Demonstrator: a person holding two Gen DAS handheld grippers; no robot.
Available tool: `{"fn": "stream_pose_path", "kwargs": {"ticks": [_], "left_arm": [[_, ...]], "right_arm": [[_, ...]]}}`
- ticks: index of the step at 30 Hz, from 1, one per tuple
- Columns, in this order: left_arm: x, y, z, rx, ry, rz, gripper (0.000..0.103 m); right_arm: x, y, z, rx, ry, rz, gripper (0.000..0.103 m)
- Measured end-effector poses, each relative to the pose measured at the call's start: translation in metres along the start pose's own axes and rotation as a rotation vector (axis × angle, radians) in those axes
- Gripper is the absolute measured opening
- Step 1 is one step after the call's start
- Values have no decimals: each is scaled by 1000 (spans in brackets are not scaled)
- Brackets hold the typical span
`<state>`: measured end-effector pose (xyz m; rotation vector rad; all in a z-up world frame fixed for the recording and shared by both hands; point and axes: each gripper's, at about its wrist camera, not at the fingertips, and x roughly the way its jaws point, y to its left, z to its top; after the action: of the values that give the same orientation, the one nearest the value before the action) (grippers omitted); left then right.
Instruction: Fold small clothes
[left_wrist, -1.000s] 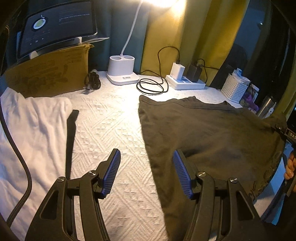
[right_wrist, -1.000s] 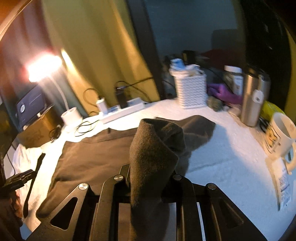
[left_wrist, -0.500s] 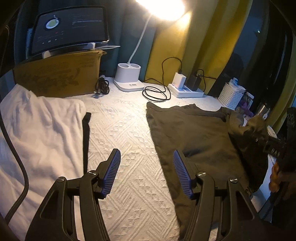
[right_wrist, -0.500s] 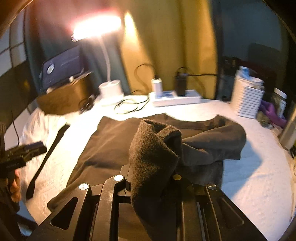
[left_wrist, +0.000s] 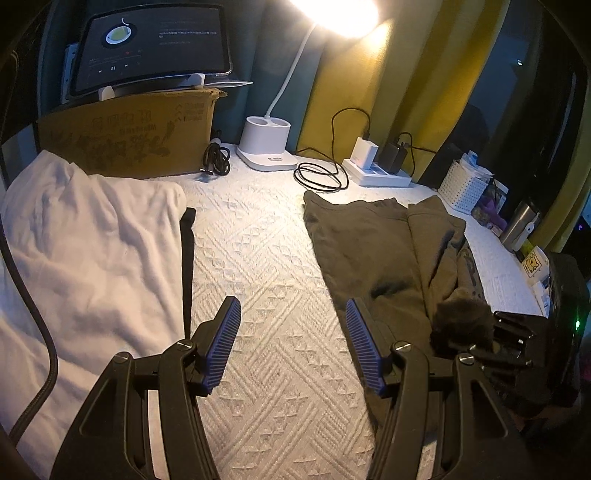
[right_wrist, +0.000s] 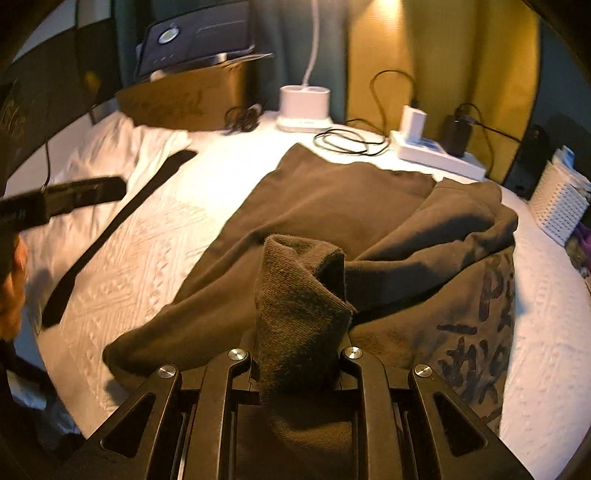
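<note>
In the left wrist view, the left gripper is hanging over the bare white bedspread with its ribbed blue pads spread apart and nothing between them. The dark shirt is lying toward two o'clock of it, its right side already doubled over onto the middle. At three o'clock the right gripper is showing, with a fuzzy bunch of the cloth in it. A rumpled white garment is lying at nine o'clock.

In the right wrist view, the right gripper is pinching a thick roll of the shirt tight, the knit standing up between the jaws at six o'clock. The cloth looks soft, heavy and limp; dark lettering is showing at four o'clock. The bedspread is quilted in raised diamonds.

The sideways fold seems to be in hand. Next, the held edge probably needs laying flat and letting go, square with the far side.
</note>
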<state>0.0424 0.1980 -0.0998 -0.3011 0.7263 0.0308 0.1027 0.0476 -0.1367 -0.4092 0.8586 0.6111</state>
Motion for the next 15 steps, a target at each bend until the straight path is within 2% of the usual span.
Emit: {"fn": "stream_pose_path", "kwargs": {"ticks": [4,10,11,13,14,15], "left_arm": [[-1,-2,-1,-1,1,0,60],[-5,-6,-2,0,-1,5,60],[-5,-6,-2,-1,-1,7,60],[-7,-7,-2,0,-1,10,60],[-7,-8,-2,2,-1,12,60],[-8,-9,-2,4,-1,13,60]], "right_arm": [[0,11,-3,-48,18,1,19],[-2,24,-9,-71,38,38,27],[-3,26,-10,-71,37,51,31],[-8,30,-12,-64,39,134,57],[-10,33,-14,-64,35,172,77],[-14,38,-16,-75,20,192,78]]}}
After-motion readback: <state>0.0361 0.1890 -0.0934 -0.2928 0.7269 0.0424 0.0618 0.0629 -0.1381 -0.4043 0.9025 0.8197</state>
